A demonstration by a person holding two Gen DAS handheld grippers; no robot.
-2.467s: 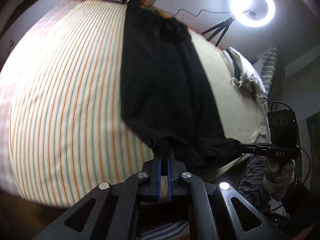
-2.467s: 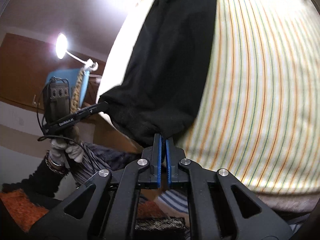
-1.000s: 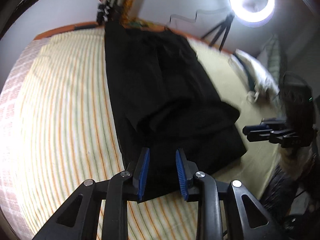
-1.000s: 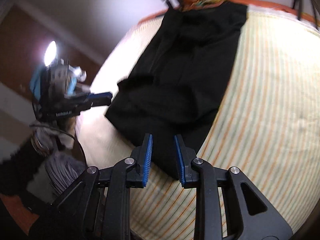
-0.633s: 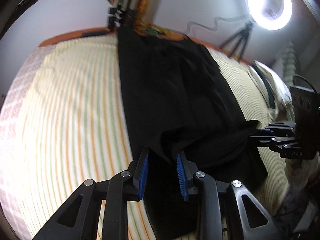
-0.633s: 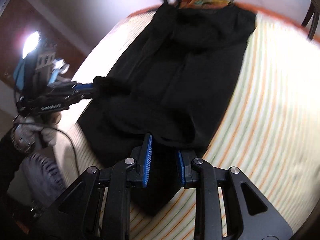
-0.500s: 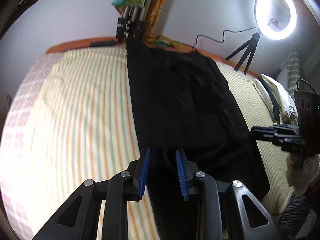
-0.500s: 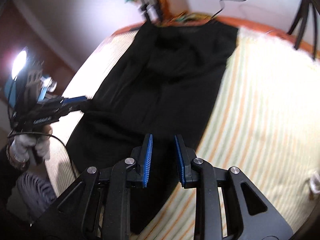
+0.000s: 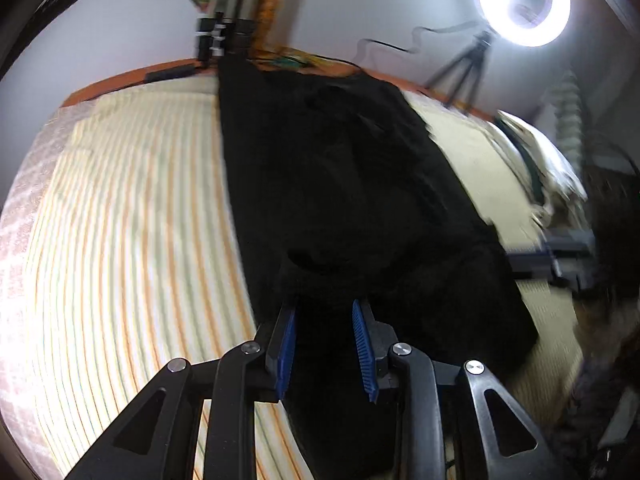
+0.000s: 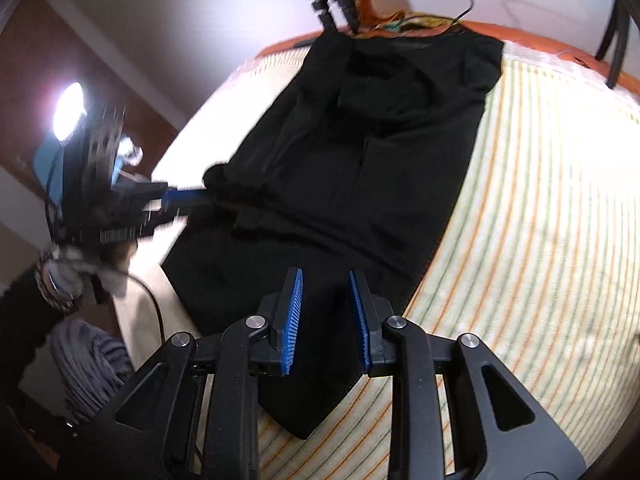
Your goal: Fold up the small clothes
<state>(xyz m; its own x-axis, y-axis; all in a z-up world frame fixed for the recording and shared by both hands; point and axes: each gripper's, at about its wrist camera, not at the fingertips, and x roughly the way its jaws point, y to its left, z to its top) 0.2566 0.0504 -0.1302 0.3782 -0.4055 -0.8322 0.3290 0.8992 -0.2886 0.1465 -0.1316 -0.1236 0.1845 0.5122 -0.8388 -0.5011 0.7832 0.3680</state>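
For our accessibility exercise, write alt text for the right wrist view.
A black garment lies flat on a striped bedsheet. The right gripper hovers open over its near edge; the left gripper reaches its left side.

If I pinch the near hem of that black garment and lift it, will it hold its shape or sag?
Probably sags: the black garment lies limp on the striped bedsheet with soft creases and a bunched lump near its left edge. It looks thin, so likely light. Pushed, it would more likely wrinkle than slide flat, judging by the folds already there.
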